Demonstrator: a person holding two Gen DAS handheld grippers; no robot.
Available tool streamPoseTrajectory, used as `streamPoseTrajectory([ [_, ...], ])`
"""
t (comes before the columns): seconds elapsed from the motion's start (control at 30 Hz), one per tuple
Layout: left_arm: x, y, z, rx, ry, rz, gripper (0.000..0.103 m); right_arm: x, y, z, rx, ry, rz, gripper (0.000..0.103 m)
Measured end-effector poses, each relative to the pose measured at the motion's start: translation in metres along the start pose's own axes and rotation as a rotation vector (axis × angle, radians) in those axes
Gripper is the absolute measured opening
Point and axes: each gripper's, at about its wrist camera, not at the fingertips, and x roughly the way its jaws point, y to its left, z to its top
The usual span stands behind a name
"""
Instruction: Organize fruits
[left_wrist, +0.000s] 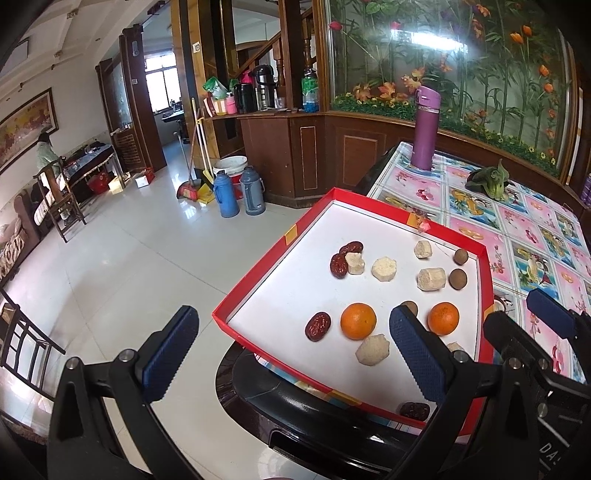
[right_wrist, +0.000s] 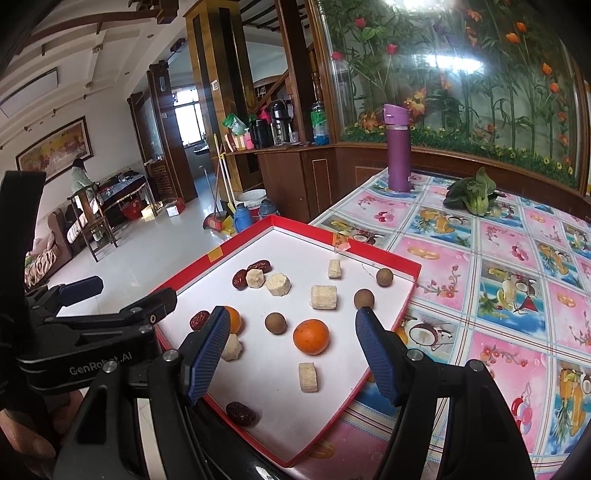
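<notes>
A red tray (left_wrist: 295, 280) with a white floor sits at the table's corner. It holds two oranges (left_wrist: 358, 320) (left_wrist: 443, 318), dark red dates (left_wrist: 317, 326), brown longans (left_wrist: 458, 278) and beige chunks (left_wrist: 384, 268), all scattered. My left gripper (left_wrist: 293, 354) hovers open over the tray's near-left rim, empty, and the left orange lies just ahead between its fingers. My right gripper (right_wrist: 293, 350) is open and empty above the tray (right_wrist: 280, 398), with an orange (right_wrist: 311, 336) and a longan (right_wrist: 275, 323) ahead between its pads. Its left finger partly hides the second orange (right_wrist: 234, 319).
A purple bottle (right_wrist: 398, 151) and a leafy green vegetable (right_wrist: 471, 192) stand on the floral tablecloth (right_wrist: 498, 295) beyond the tray. Tiled floor (left_wrist: 129, 277) drops away left of the table, with thermos jugs (left_wrist: 226, 195) and a chair (left_wrist: 62, 206). A hand (right_wrist: 26, 435) holds the left gripper.
</notes>
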Motion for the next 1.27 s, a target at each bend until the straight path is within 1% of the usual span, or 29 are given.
streamPoseTrajectory([
  [0.3,0.001,0.011,0.002,-0.015,-0.018,0.013,0.103,0.004,0.004,0.004,-0.004,0.0,-0.013,0.07],
  [0.47,0.005,0.017,0.002,-0.021,-0.013,0.01,0.103,0.004,0.011,0.009,-0.024,-0.015,-0.022,0.07],
  [0.63,0.006,0.022,0.005,-0.028,-0.009,-0.017,0.103,0.006,0.014,0.011,-0.025,-0.019,-0.022,0.07],
  [0.9,0.004,0.02,0.015,-0.003,-0.032,-0.035,0.103,0.012,0.014,0.02,-0.024,-0.031,-0.037,0.07],
  [1.0,0.006,0.019,0.02,-0.001,-0.034,-0.055,0.103,0.013,0.012,0.024,-0.014,-0.036,-0.043,0.07],
  [1.2,0.009,0.015,0.029,0.015,-0.047,-0.057,0.103,0.018,0.007,0.029,0.012,-0.04,-0.045,0.07],
  [1.27,0.011,0.013,0.03,0.021,-0.041,-0.058,0.103,0.02,0.004,0.031,0.023,-0.038,-0.042,0.07],
])
